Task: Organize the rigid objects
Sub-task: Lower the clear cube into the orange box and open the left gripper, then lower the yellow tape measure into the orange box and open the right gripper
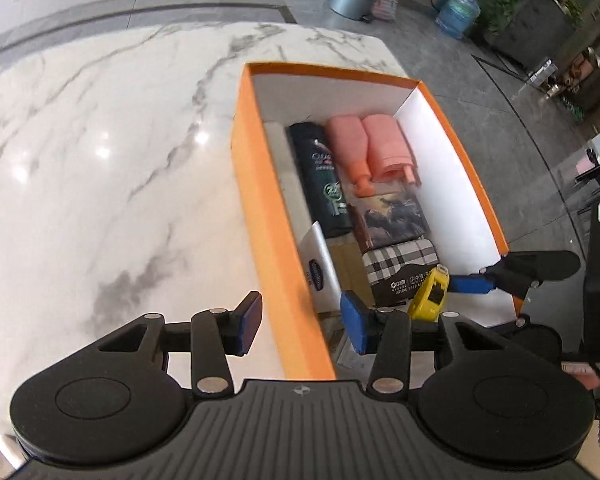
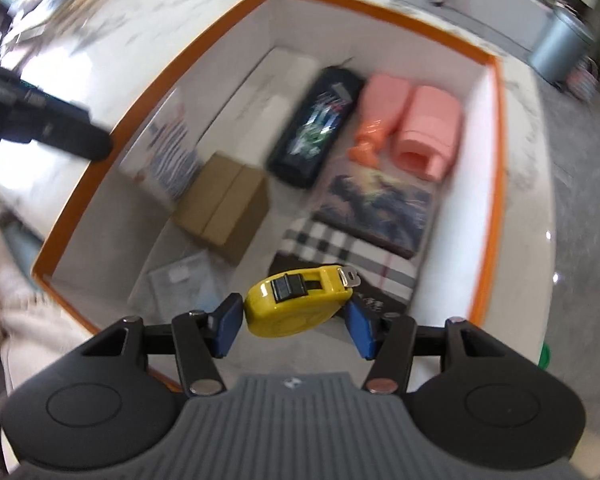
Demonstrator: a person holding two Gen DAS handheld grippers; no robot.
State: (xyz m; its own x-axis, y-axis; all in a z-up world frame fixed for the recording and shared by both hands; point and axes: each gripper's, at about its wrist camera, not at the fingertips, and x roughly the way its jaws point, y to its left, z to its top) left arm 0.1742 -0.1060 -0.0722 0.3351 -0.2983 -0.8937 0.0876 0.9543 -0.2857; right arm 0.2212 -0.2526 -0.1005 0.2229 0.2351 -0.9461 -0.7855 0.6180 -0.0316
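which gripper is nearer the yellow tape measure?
Right. The right gripper holds the yellow tape measure between its jaws above the orange box; the left gripper is empty, straddling the box's left wall.

Glossy marble table (image 1: 100, 140), yellow plastic tape measure (image 2: 296, 300)

Your right wrist view is motion-blurred: labels on the dark bottle (image 2: 314, 122) and the box (image 2: 158, 156) at left are unreadable. In your left wrist view the orange box wall (image 1: 276, 240) hides the carton (image 1: 346, 268) bottom, and the tape measure (image 1: 428, 292) is half covered by your fingers.
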